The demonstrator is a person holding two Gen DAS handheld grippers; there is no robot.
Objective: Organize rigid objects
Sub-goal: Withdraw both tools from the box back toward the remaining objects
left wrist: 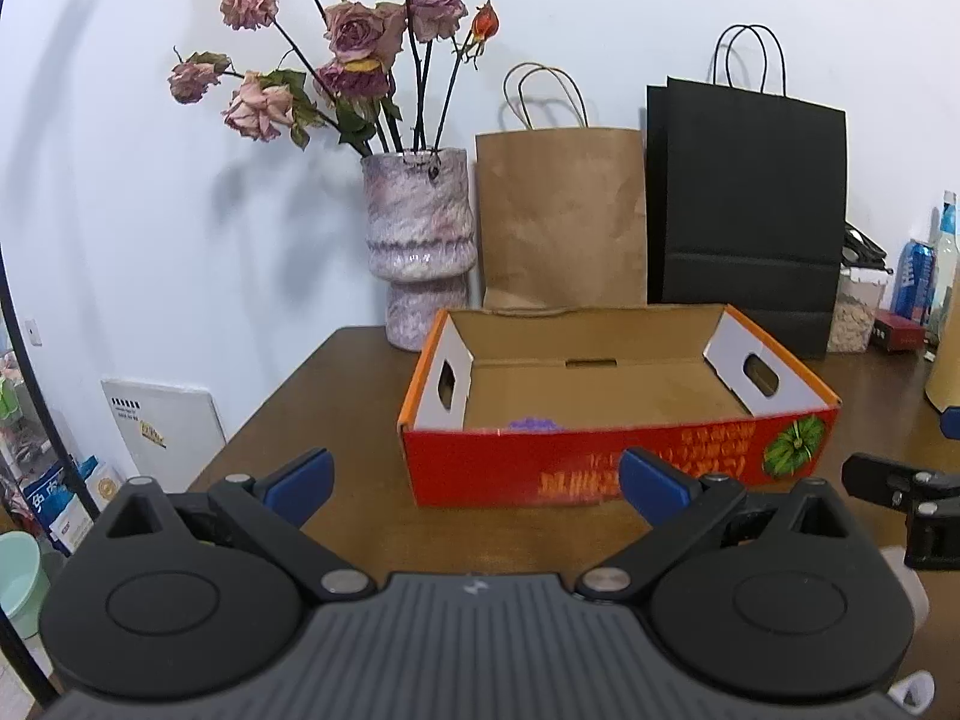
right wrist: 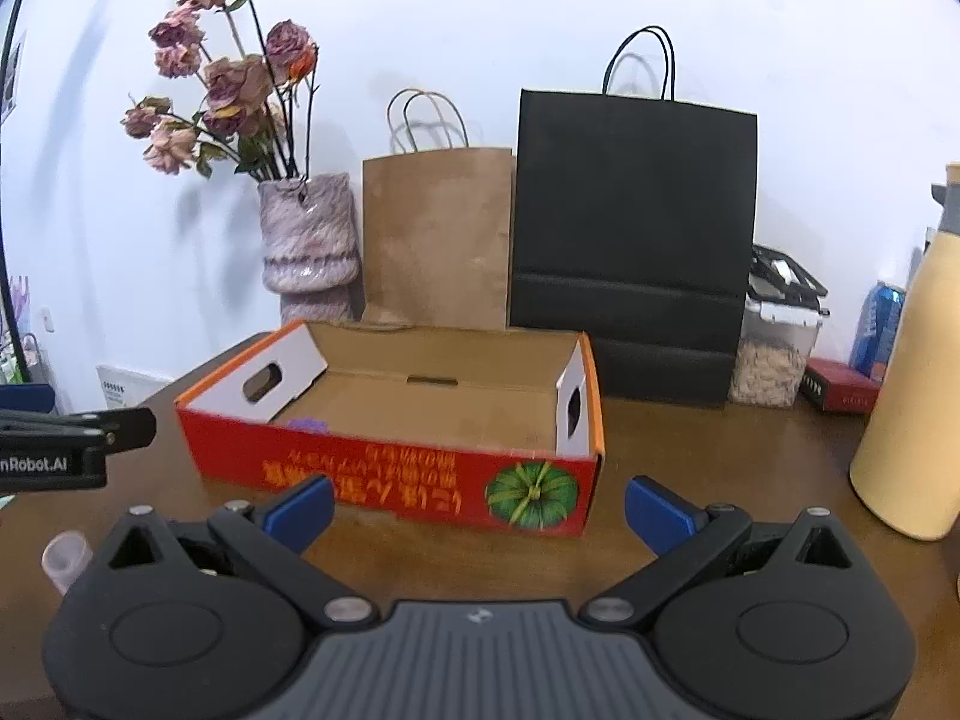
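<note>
A red and orange cardboard box [left wrist: 576, 468] [right wrist: 420, 480] with an open top sits on the brown table. A small purple thing [left wrist: 534, 423] [right wrist: 309, 423] lies inside it near the front wall. My left gripper [left wrist: 474, 486] is open in front of the box, nothing between its blue pads. My right gripper [right wrist: 480, 507] is open too, just short of the box's front wall, and empty. A small clear cup [right wrist: 66, 558] stands on the table at the lower left of the right wrist view. The right gripper's side [left wrist: 900, 498] shows at the left view's right edge.
Behind the box stand a marbled vase [left wrist: 420, 252] with dried roses, a brown paper bag [left wrist: 561, 216] and a black paper bag [left wrist: 750, 210]. To the right are a clear food container [right wrist: 774, 348], a blue can [right wrist: 879, 324], a small red box [right wrist: 840, 387] and a tall yellow jug [right wrist: 912, 396].
</note>
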